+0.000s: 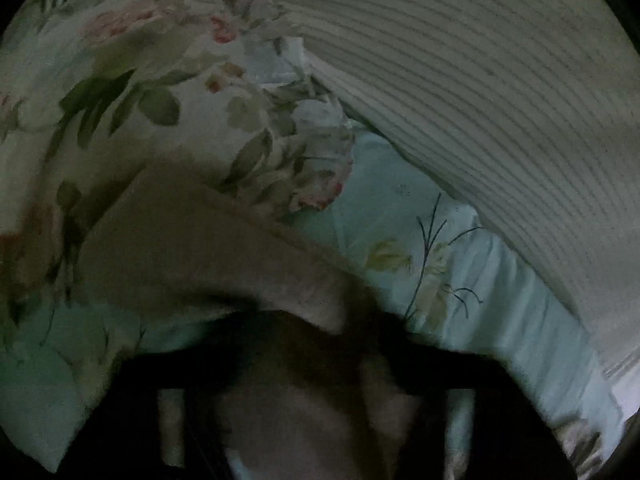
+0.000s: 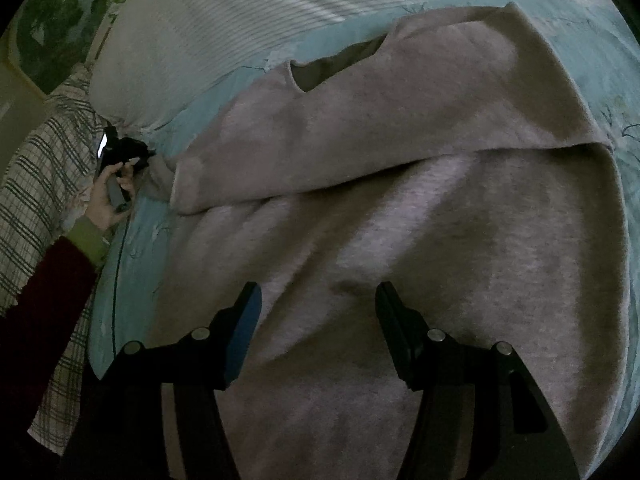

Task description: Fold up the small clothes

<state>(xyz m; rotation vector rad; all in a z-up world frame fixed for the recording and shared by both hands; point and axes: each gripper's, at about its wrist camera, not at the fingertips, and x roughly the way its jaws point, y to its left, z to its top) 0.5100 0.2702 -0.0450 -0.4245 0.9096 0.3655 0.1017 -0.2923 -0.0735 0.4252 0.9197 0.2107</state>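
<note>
- Pinkish-grey fleecy top (image 2: 400,208) spread flat over a pale blue floral sheet (image 2: 132,280), filling most of the right wrist view.
- Looks soft and fuzzy, a bit rumpled, with shallow creases across the body.
- Upper part doubled over onto the body, leaving a long fold edge across the middle of the top; neck opening gaping on the top's far side.
- Right gripper (image 2: 318,304) hanging over the near part of the top, fingers well apart, nothing between them, pads not pressing on the fabric.
- Left gripper (image 2: 138,152) off at the top's left corner, held in a hand (image 2: 106,200) with a green cuff and dark red sleeve; fingers pinched together on a bunched bit of the top there.
- Left wrist view super dark and blurry, just a fold of the same fabric draped over the fingers.
- Striped white pillow (image 2: 224,28) just beyond the top.
</note>
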